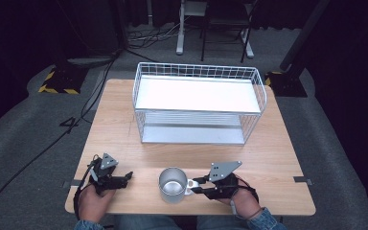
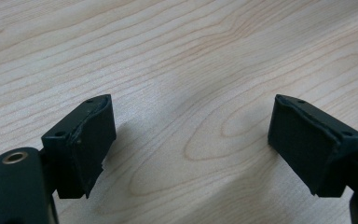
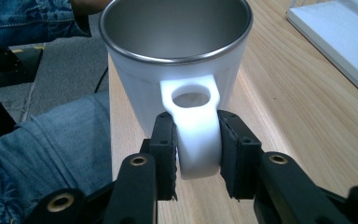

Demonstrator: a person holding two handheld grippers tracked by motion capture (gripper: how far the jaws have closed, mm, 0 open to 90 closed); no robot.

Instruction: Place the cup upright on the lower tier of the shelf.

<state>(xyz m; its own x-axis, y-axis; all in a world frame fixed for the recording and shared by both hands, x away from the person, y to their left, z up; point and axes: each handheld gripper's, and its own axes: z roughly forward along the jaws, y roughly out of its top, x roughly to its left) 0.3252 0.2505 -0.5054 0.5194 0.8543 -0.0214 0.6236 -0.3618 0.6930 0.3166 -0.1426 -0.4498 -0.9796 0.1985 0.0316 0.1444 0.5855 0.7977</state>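
A white mug (image 1: 173, 184) with a steel lining stands upright near the table's front edge. Its white handle (image 3: 196, 130) points toward my right gripper (image 1: 196, 184), which is shut on it, one black pad (image 3: 167, 154) pressing each side. The mug's rim (image 3: 177, 56) shows it is empty inside. My left gripper (image 1: 126, 178) rests low over the bare wood at the front left, a short way left of the mug. In the left gripper view its fingers (image 2: 91, 140) stand wide apart with nothing between them, so my left gripper (image 2: 191, 144) is open.
A white wire basket rack (image 1: 199, 72) with a white upper shelf and a lower shelf occupies the table's far half. Bare wood (image 1: 124, 134) lies between the rack and the grippers. A denim-clad leg (image 3: 51, 149) sits just beyond the table edge beside the mug.
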